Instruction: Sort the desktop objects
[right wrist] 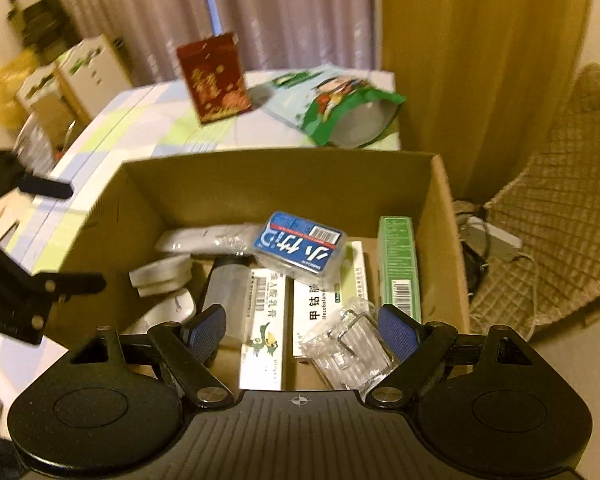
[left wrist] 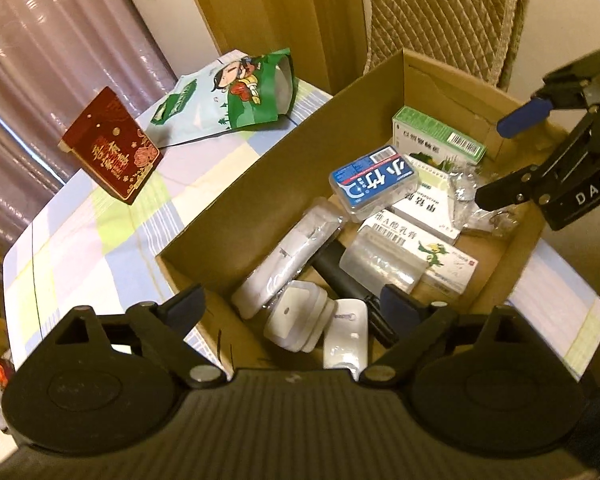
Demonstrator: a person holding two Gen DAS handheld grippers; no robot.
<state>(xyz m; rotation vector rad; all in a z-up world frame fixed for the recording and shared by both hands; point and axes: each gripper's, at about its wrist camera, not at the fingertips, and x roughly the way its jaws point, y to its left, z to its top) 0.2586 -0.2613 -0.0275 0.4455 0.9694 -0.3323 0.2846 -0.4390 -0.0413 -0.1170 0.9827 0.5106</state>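
Packets (right wrist: 308, 248) in box (right wrist: 236, 168) on table (right wrist: 148, 120)

Left gripper (left wrist: 290, 306) and right gripper (right wrist: 302, 326) seemingly gape, empty.

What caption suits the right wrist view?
Open right gripper hovers over a cardboard box of medicine packs.

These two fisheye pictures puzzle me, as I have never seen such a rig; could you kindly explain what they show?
A person holds two hand-held grippers, each with a camera looking along its fingers. One view is from the left gripper, the other from the right gripper. Both are open and hold nothing. Below them sits an open brown cardboard box with medicine cartons, white gadgets and a blue-labelled clear plastic case. On the pastel checked tablecloth beyond lie a dark red patterned box and a green cartoon-printed pouch.
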